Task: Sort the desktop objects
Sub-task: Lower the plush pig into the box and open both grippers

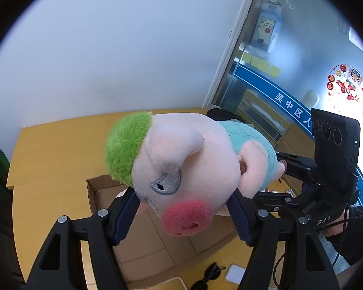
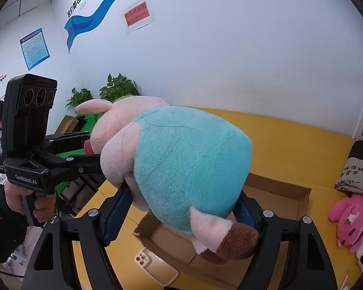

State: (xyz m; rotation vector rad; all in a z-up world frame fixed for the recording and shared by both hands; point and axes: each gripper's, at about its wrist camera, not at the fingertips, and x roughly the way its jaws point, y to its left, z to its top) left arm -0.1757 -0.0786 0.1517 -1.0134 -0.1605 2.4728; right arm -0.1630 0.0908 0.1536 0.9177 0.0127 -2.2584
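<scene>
Left gripper: jaws wide, clamped on either side of the plush pig's head. Right gripper: jaws wide, clamped on the pig's teal body. Pig hangs between both, above the open cardboard box on the yellow table.

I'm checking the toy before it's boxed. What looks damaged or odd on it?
Thin dark scribble lines cross the pig toy's teal body, like pen marks or loose thread. Nothing torn shows.
</scene>
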